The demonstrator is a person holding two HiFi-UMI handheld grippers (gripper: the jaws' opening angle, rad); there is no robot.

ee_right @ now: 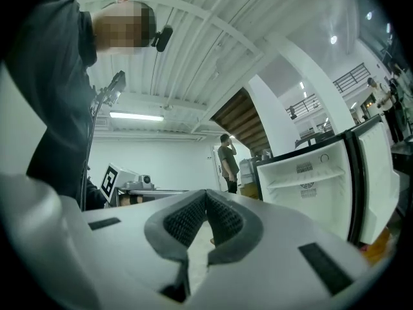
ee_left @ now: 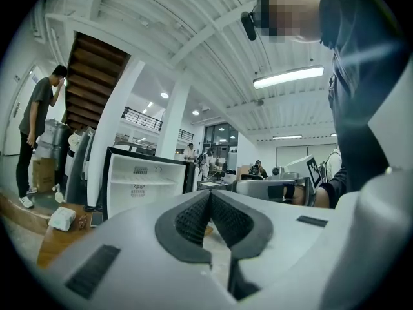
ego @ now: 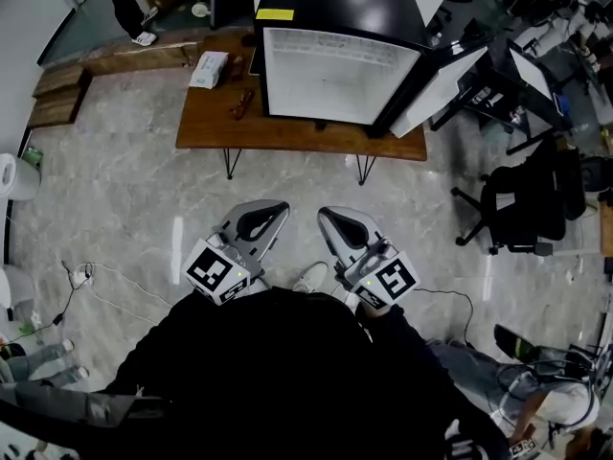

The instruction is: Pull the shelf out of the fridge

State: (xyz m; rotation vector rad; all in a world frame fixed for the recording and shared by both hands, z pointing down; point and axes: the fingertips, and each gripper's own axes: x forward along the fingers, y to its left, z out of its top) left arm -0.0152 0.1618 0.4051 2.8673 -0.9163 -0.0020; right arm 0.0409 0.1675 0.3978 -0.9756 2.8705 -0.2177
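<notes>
A black mini fridge (ego: 335,65) with a white inside stands open on a wooden table (ego: 211,127), its door (ego: 441,80) swung to the right. Its white shelf (ee_left: 142,181) lies across the upper part of the inside and shows again in the right gripper view (ee_right: 310,178). Both grippers hang close to my body, side by side and well short of the table. The left gripper (ego: 273,209) is shut, its pads meeting at the tip (ee_left: 210,196) with nothing between them. The right gripper (ego: 330,216) is likewise shut and empty (ee_right: 206,194).
A white packet (ego: 209,68) and small brown items (ego: 239,103) lie on the table left of the fridge. A black office chair (ego: 522,204) stands at the right, cables (ego: 86,276) trail on the floor at the left. A person (ego: 124,8) stands far back by wooden steps (ego: 57,94).
</notes>
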